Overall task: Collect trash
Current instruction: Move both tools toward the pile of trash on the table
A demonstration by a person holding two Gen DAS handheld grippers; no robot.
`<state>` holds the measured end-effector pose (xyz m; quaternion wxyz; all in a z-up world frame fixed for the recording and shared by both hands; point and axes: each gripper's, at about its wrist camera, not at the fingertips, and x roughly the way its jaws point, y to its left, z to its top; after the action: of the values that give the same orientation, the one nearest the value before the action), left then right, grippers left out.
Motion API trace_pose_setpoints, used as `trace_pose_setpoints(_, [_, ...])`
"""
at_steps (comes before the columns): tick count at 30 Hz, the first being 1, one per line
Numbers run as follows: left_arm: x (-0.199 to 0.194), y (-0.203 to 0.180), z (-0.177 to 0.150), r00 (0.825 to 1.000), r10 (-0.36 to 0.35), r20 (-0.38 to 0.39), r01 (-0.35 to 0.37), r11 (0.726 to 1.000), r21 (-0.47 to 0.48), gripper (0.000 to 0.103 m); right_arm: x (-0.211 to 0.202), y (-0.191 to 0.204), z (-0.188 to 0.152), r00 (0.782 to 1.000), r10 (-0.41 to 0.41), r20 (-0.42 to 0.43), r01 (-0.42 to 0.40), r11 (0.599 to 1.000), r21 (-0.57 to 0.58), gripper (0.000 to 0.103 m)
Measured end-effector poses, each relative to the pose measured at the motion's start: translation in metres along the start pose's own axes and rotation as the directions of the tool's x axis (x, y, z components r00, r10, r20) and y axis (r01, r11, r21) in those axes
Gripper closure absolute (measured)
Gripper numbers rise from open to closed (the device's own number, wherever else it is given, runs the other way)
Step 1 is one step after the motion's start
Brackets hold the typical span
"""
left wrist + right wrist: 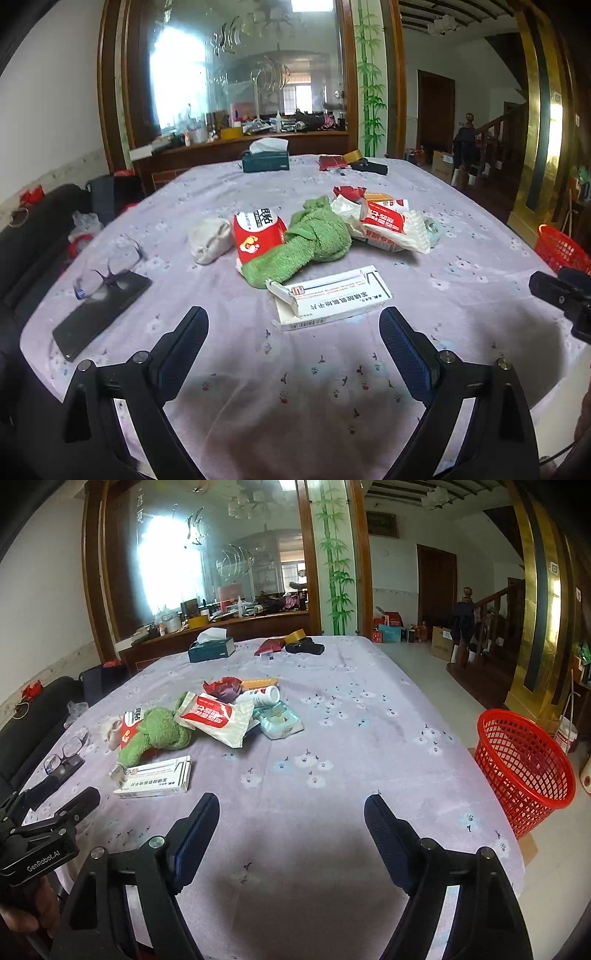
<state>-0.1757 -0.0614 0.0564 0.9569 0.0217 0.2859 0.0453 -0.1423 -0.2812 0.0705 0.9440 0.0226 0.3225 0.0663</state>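
A white medicine box [328, 297] [155, 777] with an open flap lies on the purple tablecloth [295, 387], just beyond my left gripper [293, 328], which is open and holds nothing. Behind the box sit a green towel [310, 236] [159, 733], a red and white packet [258, 236], a red and white bag [388, 225] [218, 718], a wet-wipes pack [279, 722] and a white bottle [262, 696]. My right gripper [291, 814] is open over bare cloth, to the right of the box. A red mesh basket [524, 768] [561, 251] stands on the floor off the table's right edge.
Glasses [107, 269] rest on a dark phone [99, 314] at the left. A tissue box [264, 157] [212, 646], tape roll [293, 636] and dark items sit at the far end. Black chairs [33, 236] line the left side. The other gripper [40, 834] shows at lower left.
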Motion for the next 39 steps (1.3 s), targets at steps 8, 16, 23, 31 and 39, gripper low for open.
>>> trace_pose_setpoints(8, [0.0,-0.003,0.0,0.998,0.056,0.017,-0.056,0.998,0.029,0.01,-0.002,0.005,0.001,1.0,0.005,0.007,-0.005,1.0,-0.015,0.018])
trace_pose_setpoints(16, [0.002,-0.002,0.0,0.996,0.093,0.017,-0.093,0.995,0.045,0.01,0.001,0.008,0.003,1.0,0.015,0.0,-0.015,1.0,-0.02,0.018])
trace_pose_setpoints(23, [0.003,-0.002,-0.001,0.994,0.108,0.017,-0.109,0.993,0.051,0.01,0.002,0.012,0.004,1.0,0.029,-0.006,-0.029,0.999,-0.025,0.018])
trace_pose_setpoints(31, [0.003,0.0,-0.002,0.995,0.104,0.014,-0.104,0.993,0.051,0.01,0.005,0.015,0.007,0.998,0.061,-0.019,-0.062,0.998,-0.025,0.018])
trace_pose_setpoints(39, [0.005,0.001,-0.003,0.995,0.098,0.008,-0.098,0.994,0.047,0.01,0.011,0.02,0.01,0.995,0.092,-0.039,-0.093,0.995,-0.023,0.018])
